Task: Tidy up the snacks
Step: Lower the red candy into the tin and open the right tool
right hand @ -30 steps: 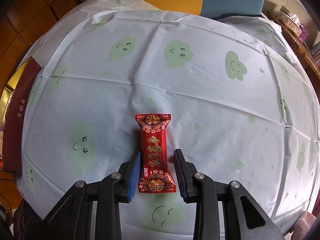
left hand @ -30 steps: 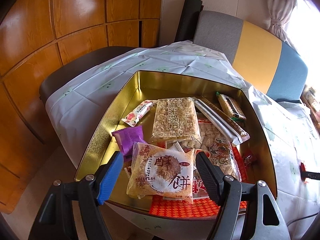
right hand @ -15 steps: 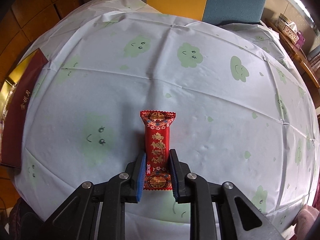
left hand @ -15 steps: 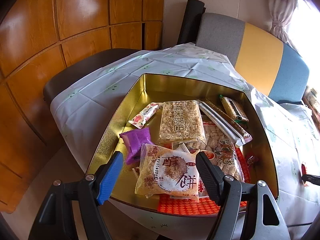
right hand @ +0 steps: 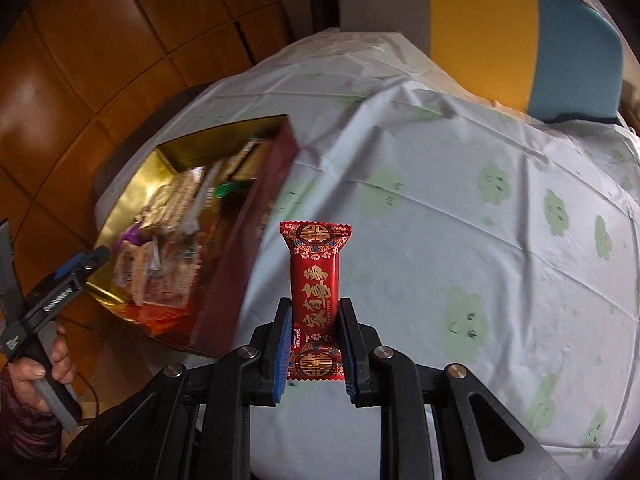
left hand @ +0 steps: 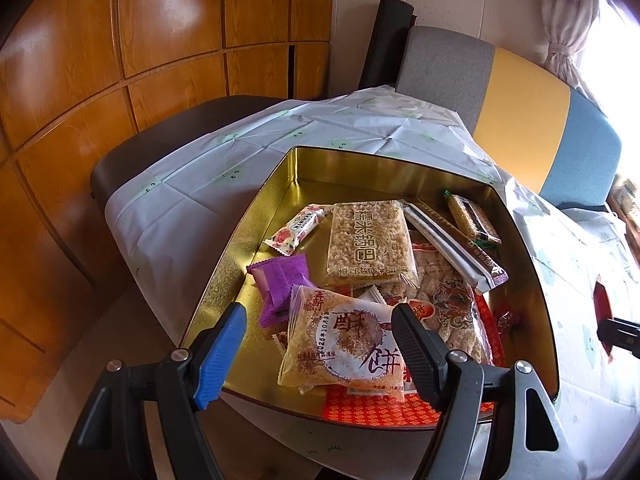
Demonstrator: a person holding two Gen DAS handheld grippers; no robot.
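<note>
Most of the sorting appears to be done: the gold tin [left hand: 248, 240] at the table's edge is already filled with packets, among them a rice-crisp bar [left hand: 370, 244], a purple wrapper [left hand: 280, 284], a pink-and-white candy [left hand: 298, 230] and a round pastry packet [left hand: 344, 344] nearest the camera. One piece is left outside it, the red candy bar [right hand: 315, 280], which is gripped near its lower end by the right gripper [right hand: 315, 354]. Its jaws have just been closing on the wrapper, and the bar is now pinched between the pads and held upright, clear of the cloud-patterned tablecloth [right hand: 480, 220]. The tin lies to the left in the right wrist view and is blurred, so what is inside cannot be made out from that side. What is judged to remain is the carry across to the tin and the release. The left gripper [left hand: 320, 356] is held over the near rim of the tin, pointed steeply down, its jaws spread wide to either side of the pastry packet with nothing pressed between them. Its handle is seen grasped by a hand [right hand: 48, 364] at the left edge of the right wrist view.
</note>
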